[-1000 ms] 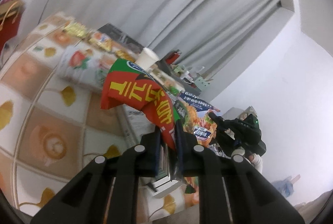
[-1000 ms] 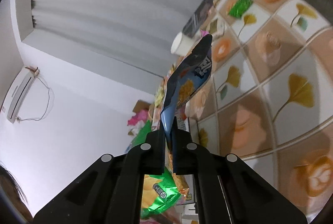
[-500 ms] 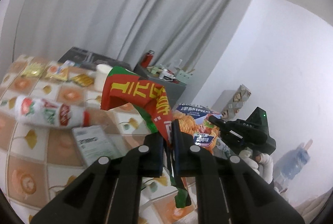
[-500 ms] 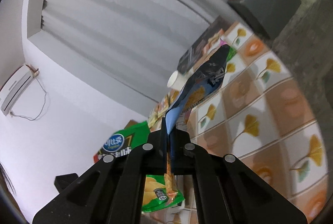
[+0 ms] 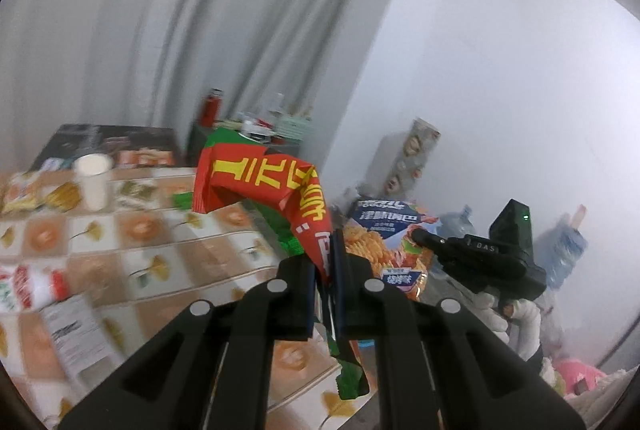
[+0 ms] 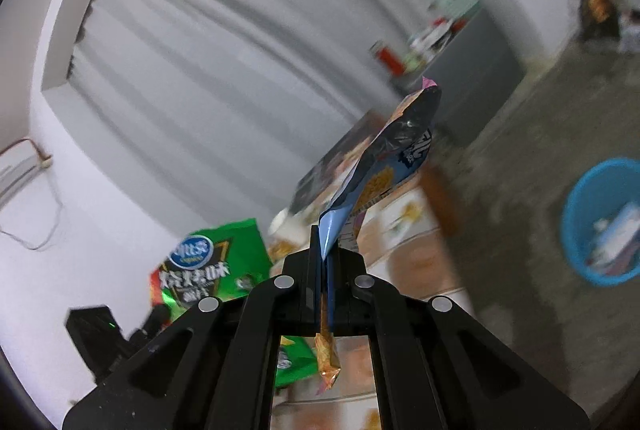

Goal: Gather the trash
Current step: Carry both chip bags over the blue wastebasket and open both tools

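Above the tiled table (image 5: pixel 168 242): both tools had lifted away.
Left tool (image 5: pixel 325 286): we pinched the crumpled red-and-green foil snack wrapper (image 5: pixel 264 186).
Right tool (image 6: pixel 325 282): clamped on the blue crisp packet (image 6: pixel 394 158).
Ahead: round blue plastic bin (image 6: pixel 576 226) came into view on the floor.

I see long grey curtains (image 5: pixel 168 14), a red bottle (image 5: pixel 211 107) on a dark grey cabinet (image 6: pixel 476 50), and white walls (image 5: pixel 500 78).
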A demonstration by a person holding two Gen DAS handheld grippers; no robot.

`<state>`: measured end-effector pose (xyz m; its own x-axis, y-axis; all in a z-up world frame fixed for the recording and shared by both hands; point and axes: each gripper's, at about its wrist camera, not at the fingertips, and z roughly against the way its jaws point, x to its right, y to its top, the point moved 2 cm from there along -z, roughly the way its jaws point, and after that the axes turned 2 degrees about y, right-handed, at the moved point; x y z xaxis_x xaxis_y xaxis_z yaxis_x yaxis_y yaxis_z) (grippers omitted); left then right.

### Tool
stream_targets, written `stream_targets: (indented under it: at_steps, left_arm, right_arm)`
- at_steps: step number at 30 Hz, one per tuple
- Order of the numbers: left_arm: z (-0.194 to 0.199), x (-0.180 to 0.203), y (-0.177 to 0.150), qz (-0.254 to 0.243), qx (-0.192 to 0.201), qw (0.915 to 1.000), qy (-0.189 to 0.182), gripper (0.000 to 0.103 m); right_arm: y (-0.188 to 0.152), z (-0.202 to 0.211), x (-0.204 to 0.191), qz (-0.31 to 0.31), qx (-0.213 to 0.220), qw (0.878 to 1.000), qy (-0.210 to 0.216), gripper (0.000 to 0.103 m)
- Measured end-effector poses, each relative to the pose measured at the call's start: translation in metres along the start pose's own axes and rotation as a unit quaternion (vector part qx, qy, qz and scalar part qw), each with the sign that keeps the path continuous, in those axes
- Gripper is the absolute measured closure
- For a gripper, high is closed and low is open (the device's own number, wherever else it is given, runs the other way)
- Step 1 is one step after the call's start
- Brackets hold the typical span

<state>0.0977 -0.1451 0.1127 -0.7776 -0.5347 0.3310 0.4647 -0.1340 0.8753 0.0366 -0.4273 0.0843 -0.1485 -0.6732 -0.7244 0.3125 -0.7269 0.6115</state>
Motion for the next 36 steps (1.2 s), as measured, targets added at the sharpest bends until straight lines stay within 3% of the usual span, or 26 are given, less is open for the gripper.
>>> stream_targets:
  at_steps: [7,10,14,20,28,30,32,33,35,36]
  left_arm:
    - [-0.101,0.064,0.006,-0.056,-0.064,0.9950,-0.052,0.096]
    - [-0.161,0.091,-0.001,-0.069,-0.106,0.9895,-0.070,0.096]
    - [-0.232,0.120,-0.017,-0.083,-0.164,0.9806,-0.067,0.096]
    - [-0.339,0.142,-0.057,-0.103,-0.256,0.9604,-0.040,0.096]
    - [-0.450,0.155,-0.103,-0.152,-0.320,0.9352,0.002,0.094]
    - [-0.473,0.156,-0.117,-0.160,-0.335,0.9287,0.009,0.084]
    - [-0.495,0.153,-0.129,-0.152,-0.346,0.9257,0.016,0.064]
    - [-0.500,0.150,-0.133,-0.148,-0.353,0.9236,0.023,0.060]
    - [-0.507,0.143,-0.139,-0.135,-0.362,0.9213,0.044,0.058]
    - [-0.506,0.139,-0.138,-0.123,-0.363,0.9225,0.047,0.058]
  right_arm:
    - [0.017,0.052,0.057,0.022,0.052,0.989,-0.133,0.102]
    - [0.019,0.054,0.088,0.013,0.054,0.982,-0.179,0.102]
    - [0.015,0.049,0.139,-0.014,0.042,0.974,-0.223,0.102]
    - [0.008,0.037,0.207,-0.061,0.023,0.967,-0.248,0.102]
    - [-0.001,-0.004,0.293,-0.146,0.004,0.959,-0.244,0.102]
    - [-0.005,-0.014,0.312,-0.168,0.000,0.956,-0.241,0.095]
    - [-0.015,-0.024,0.339,-0.202,-0.015,0.947,-0.251,0.068]
    - [-0.025,-0.028,0.356,-0.227,-0.027,0.936,-0.269,0.053]
    - [-0.040,-0.028,0.377,-0.258,-0.050,0.917,-0.301,0.053]
    - [-0.046,-0.023,0.381,-0.264,-0.051,0.913,-0.306,0.053]
